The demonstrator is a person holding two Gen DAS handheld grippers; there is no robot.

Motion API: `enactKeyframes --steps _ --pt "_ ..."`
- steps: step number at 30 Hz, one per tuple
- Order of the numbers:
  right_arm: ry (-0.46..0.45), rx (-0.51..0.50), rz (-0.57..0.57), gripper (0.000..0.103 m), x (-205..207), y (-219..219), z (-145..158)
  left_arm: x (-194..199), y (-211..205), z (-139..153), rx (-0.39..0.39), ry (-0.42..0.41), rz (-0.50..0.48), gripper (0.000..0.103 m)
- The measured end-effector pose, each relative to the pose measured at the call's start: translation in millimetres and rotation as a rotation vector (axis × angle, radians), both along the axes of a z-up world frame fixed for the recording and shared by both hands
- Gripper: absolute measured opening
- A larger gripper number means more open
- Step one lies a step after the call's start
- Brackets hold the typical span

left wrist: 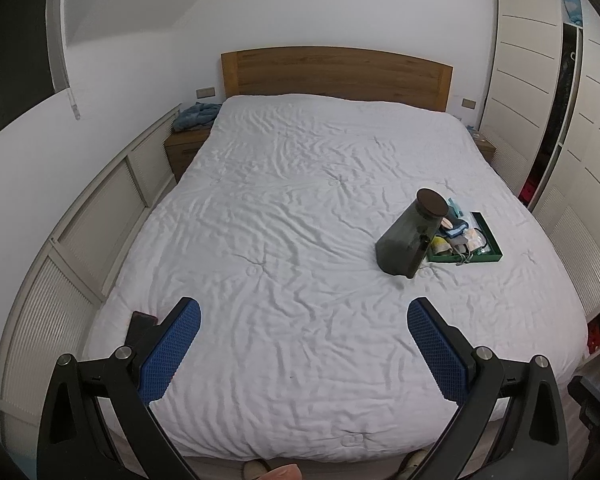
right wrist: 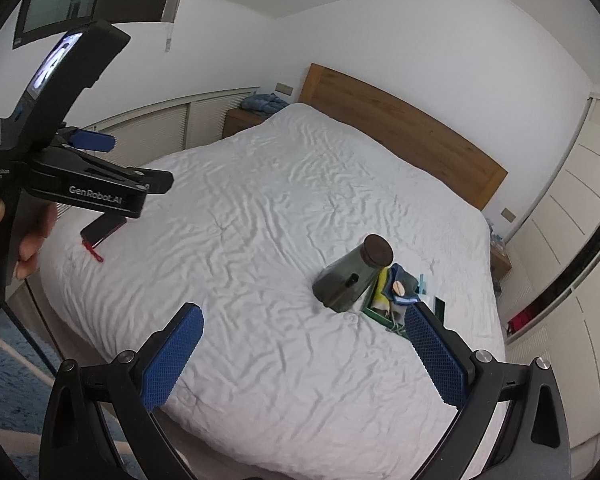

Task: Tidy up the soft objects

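A wide bed (left wrist: pixel 300 240) under a wrinkled white cover fills the room, and everything else sits around it. Toward its right side lies a green tray (left wrist: pixel 488 254) heaped with small soft items (left wrist: pixel 458 236), cloths and pouches in blue, yellow and grey; what each one is cannot be made out. A dark smoky jar (left wrist: pixel 410 236) with a brown lid leans just in front of the tray, touching its near corner and hiding part of the pile. At the bed's near left edge rests a dark red phone (right wrist: pixel 104 226) with a red strap beside it, half covered in the left wrist view by a finger pad.

The left gripper (left wrist: pixel 304 344) hovers over the foot of the bed, jaws spread wide with nothing between them. The right gripper (right wrist: pixel 304 354) hangs above the near part of the bed, jaws likewise wide apart and empty; its right pad (right wrist: pixel 436 352) cuts off the tray's near end. A hand (right wrist: pixel 32 240) grips the left tool at the frame's edge.

Beyond the bed's head stands a wooden headboard (left wrist: pixel 336 74); left of it, a bedside table (left wrist: pixel 186 142) carries a crumpled blue cloth (left wrist: pixel 198 114). Pale wardrobe doors (left wrist: pixel 532 60) line the bed's right side
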State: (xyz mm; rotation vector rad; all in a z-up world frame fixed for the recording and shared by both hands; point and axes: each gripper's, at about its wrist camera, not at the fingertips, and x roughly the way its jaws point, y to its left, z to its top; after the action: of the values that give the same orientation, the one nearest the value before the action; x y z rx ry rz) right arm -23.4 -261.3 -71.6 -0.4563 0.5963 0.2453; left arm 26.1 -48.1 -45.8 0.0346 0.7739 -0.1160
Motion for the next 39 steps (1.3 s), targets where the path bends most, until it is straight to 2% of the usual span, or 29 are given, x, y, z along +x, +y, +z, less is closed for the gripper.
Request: enactKeyframes --steps 8,14,18,21,24,27,32,35,39 --pt "0.02 0.047 -0.008 0.103 -0.1 -4.5 7.0 -0.4 0.9 -0.9 -0.003 0.001 0.001 0.102" --pt "0.055 0.131 -0.096 0.103 15.4 -18.2 20.0 -0.9 2.4 -1.3 -0.005 -0.001 0.0 0.102" --pt "0.092 0.222 -0.212 0.103 30.8 -37.8 27.2 -1.4 -0.6 -2.3 -0.009 -0.002 -0.005 0.102" --pt "0.199 0.331 -0.323 0.103 46.5 -61.8 23.3 -2.6 -3.1 -2.4 -0.018 -0.001 -0.015 0.102" --pt "0.296 0.368 -0.378 0.103 55.1 -75.7 13.9 -5.1 -4.8 -1.2 -0.019 -0.005 -0.022 0.102" --pt "0.366 0.342 -0.393 0.103 57.5 -79.5 4.5 -4.8 -5.2 -2.0 -0.023 0.0 -0.02 0.102" --pt "0.46 0.263 -0.337 0.103 71.8 -75.6 7.7 -4.9 -5.6 -3.3 -0.022 0.007 -0.019 0.102" --pt "0.459 0.222 -0.303 0.103 79.5 -72.5 13.6 -5.3 -8.3 -5.2 -0.024 0.014 -0.024 0.102" --pt "0.406 0.185 -0.273 0.103 69.4 -63.8 21.9 -7.1 -10.9 -5.3 -0.023 0.01 -0.027 0.102"
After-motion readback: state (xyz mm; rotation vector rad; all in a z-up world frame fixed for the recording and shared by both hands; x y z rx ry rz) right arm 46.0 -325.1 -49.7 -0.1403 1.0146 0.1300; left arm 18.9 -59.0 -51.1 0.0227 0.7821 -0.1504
